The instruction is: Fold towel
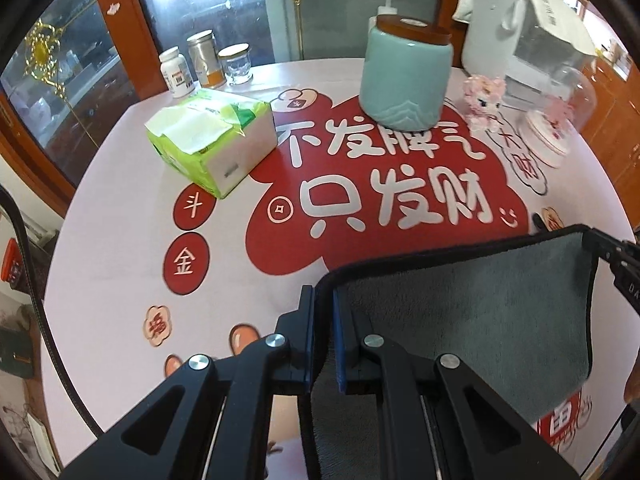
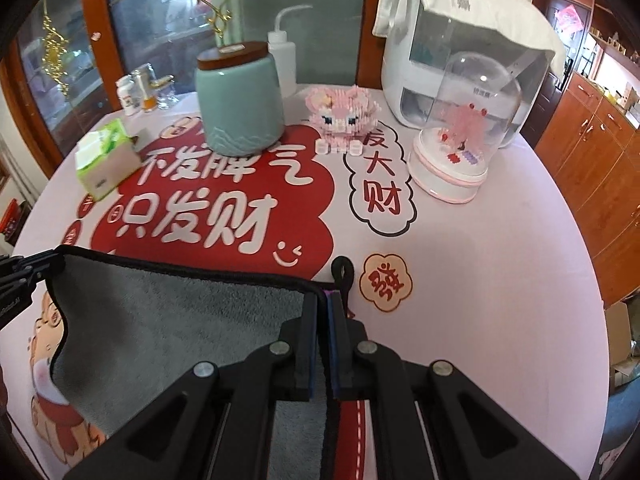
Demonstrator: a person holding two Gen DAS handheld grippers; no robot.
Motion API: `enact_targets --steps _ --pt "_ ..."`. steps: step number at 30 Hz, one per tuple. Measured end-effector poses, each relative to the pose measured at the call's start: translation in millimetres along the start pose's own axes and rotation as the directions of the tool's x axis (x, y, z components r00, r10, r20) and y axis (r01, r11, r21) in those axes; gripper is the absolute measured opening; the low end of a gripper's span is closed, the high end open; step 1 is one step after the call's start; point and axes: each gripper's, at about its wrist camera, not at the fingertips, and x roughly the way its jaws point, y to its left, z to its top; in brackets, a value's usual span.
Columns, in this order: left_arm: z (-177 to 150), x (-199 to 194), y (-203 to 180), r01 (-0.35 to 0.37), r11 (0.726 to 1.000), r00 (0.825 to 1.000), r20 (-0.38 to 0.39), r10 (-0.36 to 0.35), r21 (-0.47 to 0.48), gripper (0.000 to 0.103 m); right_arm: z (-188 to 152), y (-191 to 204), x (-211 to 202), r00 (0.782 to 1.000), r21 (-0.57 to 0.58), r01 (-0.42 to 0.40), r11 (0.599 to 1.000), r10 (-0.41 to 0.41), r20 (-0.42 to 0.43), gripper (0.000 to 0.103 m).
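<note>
Both tongs pinch the towel (image 1: 472, 320) by its top corners — left tongs (image 1: 322, 312) at one end of the black-bound hem, right tongs (image 2: 325, 316) at the other, blue pads clamped on the edge. Grey and plush, the towel hangs above the table (image 2: 480, 280), its long top hem stretched roughly 9-to-3 between the tongs, its body drooping toward 6. At 12 stand a glazed celadon jar (image 2: 240, 112) with a wooden lid and, toward 2, a clear dome (image 2: 466, 120).
</note>
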Motion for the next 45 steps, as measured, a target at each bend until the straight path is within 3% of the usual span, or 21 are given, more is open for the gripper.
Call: enact_targets --steps 16,17,19,21,22,27,35,39,41,45 --pt "6.3 58.1 -3.6 -0.016 1.0 0.997 -0.077 0.015 -0.014 0.009 -2.1 1.4 50.9 0.997 0.009 0.031 0.999 -0.03 -0.066 0.005" --pt "6.4 59.9 -3.9 -0.02 1.0 0.996 -0.082 0.019 -0.012 0.014 -2.0 1.0 52.6 0.997 0.013 0.029 0.999 -0.028 -0.072 0.006" --pt "6.4 63.6 -3.6 -0.033 0.999 0.995 -0.098 0.031 -0.016 0.037 -1.8 0.0 54.3 0.996 0.023 0.037 0.999 -0.035 -0.08 0.012" --pt "6.0 63.6 -1.1 -0.031 0.999 0.995 -0.099 0.027 -0.036 0.07 -1.9 -1.9 53.3 0.995 0.035 0.05 0.998 -0.047 -0.083 0.019" --pt "5.6 62.4 0.4 -0.031 0.998 0.995 -0.092 0.026 -0.049 0.074 -1.9 -3.1 51.7 0.996 0.042 0.053 0.998 -0.049 -0.08 0.024" --pt "4.1 60.8 4.5 -0.024 0.997 0.994 -0.108 0.015 -0.078 0.081 -2.6 -6.1 37.9 0.997 0.057 0.052 0.997 -0.049 -0.053 0.037" --pt "-6.1 50.9 0.4 -0.018 0.997 0.994 -0.112 0.009 -0.073 0.09 -10.1 -1.3 24.6 0.998 0.053 0.036 0.998 -0.033 -0.05 0.038" --pt "-10.7 38.1 -1.2 -0.027 0.996 0.996 -0.089 0.019 -0.08 0.102 -16.7 1.0 20.1 0.998 0.063 0.015 0.998 -0.011 -0.062 0.038" --pt "-11.9 30.6 -1.4 -0.02 0.996 0.997 -0.071 0.014 -0.088 0.102 -20.1 2.9 16.4 0.998 0.063 0.008 0.998 -0.004 -0.062 0.039" --pt "-16.5 12.5 -1.8 -0.014 0.995 0.999 -0.043 0.009 -0.098 0.102 -28.0 7.6 5.7 0.999 0.056 0.014 0.998 -0.011 -0.05 0.055"
